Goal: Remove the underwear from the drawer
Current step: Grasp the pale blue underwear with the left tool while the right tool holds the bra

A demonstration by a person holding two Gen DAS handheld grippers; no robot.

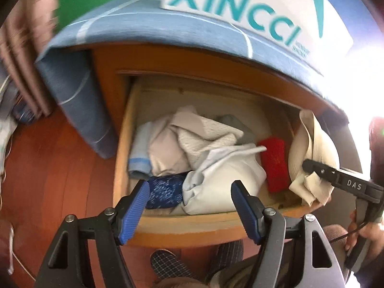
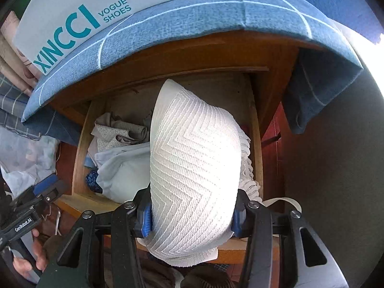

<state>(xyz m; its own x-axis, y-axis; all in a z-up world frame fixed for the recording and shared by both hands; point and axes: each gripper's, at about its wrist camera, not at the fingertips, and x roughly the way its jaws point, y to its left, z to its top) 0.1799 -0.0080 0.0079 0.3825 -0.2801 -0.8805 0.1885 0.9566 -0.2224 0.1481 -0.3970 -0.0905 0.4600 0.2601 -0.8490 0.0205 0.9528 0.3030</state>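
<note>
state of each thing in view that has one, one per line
drawer: open, clothes inside
white garment: gripped, lifted at the drawer's right side
right gripper: shut on the garment
left gripper: open, empty, at the drawer front
red item: in the drawer

Black claw frames, blue ribbed pads, silver screws.

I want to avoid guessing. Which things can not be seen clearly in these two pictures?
- Right wrist view: the white chevron-knit garment hides the right gripper's pads and the drawer's right part.
- Left wrist view: glare whitens the right edge; the red cloth's lower part is behind clothes.
</note>
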